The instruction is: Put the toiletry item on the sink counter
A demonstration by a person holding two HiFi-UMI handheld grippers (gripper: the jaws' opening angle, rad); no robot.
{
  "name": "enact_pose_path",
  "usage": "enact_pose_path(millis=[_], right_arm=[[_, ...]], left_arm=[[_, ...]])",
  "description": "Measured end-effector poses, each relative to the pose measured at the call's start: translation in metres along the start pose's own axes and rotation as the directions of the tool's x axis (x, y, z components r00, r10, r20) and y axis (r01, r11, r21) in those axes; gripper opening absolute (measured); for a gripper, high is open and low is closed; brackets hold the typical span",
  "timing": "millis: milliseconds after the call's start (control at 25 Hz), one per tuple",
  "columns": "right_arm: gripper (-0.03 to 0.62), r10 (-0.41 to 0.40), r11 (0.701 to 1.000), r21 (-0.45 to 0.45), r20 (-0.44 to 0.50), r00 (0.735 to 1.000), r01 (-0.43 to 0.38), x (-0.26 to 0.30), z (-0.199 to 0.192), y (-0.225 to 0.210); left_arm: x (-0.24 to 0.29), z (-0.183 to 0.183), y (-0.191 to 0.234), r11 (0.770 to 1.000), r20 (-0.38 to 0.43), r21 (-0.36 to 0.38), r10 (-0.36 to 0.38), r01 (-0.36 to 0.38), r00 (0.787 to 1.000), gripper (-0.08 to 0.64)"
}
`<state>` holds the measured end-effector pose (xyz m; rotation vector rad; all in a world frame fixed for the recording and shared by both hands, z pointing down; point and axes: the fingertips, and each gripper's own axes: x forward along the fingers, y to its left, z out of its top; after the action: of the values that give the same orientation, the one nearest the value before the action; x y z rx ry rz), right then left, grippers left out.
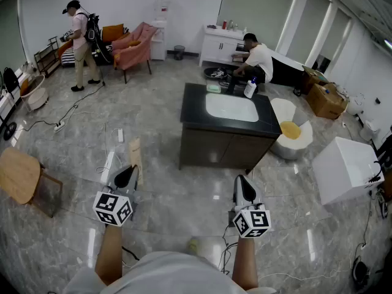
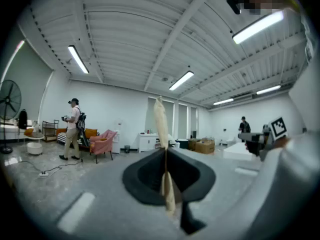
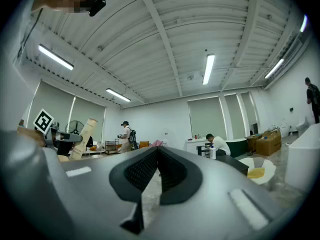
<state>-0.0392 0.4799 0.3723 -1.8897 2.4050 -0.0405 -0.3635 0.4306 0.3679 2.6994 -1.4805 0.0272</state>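
Note:
My left gripper [image 1: 128, 173] is shut on a flat beige toiletry tube [image 1: 135, 155] that sticks up past its jaws. In the left gripper view the tube [image 2: 161, 129] shows edge-on, pinched between the closed jaws. My right gripper [image 1: 243, 185] is shut with nothing in it; the right gripper view shows its jaws [image 3: 157, 156] together and the tube [image 3: 84, 136] off to the left. The sink counter [image 1: 193, 106], a dark cabinet with a black top and a white basin, stands on the floor ahead and slightly right of both grippers. A white bottle [image 1: 250, 89] stands on its far edge.
A person [image 1: 257, 60] crouches behind the counter. A round white tub [image 1: 293, 133] and a white box [image 1: 346, 167] sit to the counter's right. At left are a wooden stool [image 1: 21, 176], a power strip [image 1: 120, 135] with cables, a pink armchair [image 1: 138, 45] and a standing person [image 1: 78, 41].

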Motion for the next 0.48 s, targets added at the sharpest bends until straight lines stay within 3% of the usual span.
enact_pose_path(millis=[480], right_arm=[[0.003,0.045,0.997,-0.058,0.016,0.999,-0.044,0.007,0.006,-0.008]], left_arm=[[0.021,0.004,-0.020,0.999,0.004,0.016,-0.029,0.028,1.000,0.006]])
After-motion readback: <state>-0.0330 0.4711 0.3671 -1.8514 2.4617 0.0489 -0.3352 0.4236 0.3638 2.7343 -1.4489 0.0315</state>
